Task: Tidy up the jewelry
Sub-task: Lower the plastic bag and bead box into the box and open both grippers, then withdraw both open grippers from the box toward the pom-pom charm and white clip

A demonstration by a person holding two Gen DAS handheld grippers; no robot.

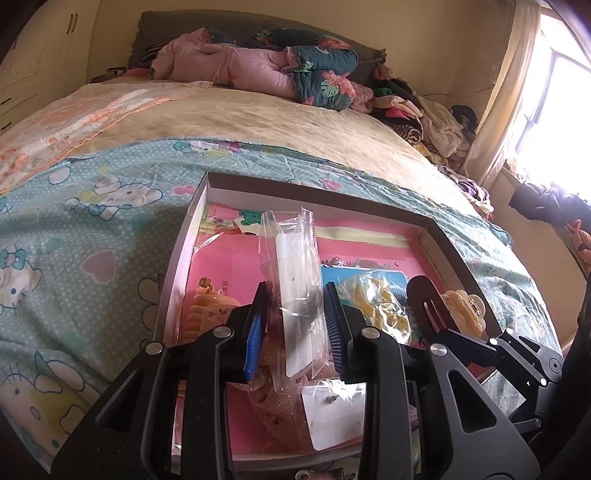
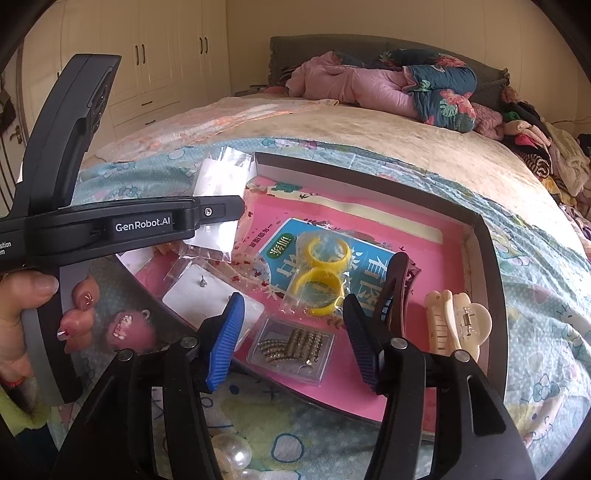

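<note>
Only right view shows pearls (image 2: pixel 232 452); gold clips (image 2: pixel 291 347).

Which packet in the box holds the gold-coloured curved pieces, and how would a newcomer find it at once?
Start at the shallow box with the pink lining on the bed. At its near edge, between the right gripper fingers, lies a small clear flat packet. Unlike the bag of yellow rings just beyond it, it holds rows of studded, gold-coloured curved pieces.

Wide bed (image 2: pixel 369 140) under a cartoon-print sheet (image 1: pixel 74 229), crumpled pink and floral quilt (image 2: pixel 406 92) by a dark headboard (image 1: pixel 207 26), cream wardrobes (image 2: pixel 155 48) far left, bright curtained window (image 1: pixel 565 122) right, clothes pile (image 1: pixel 424 118) below it
</note>
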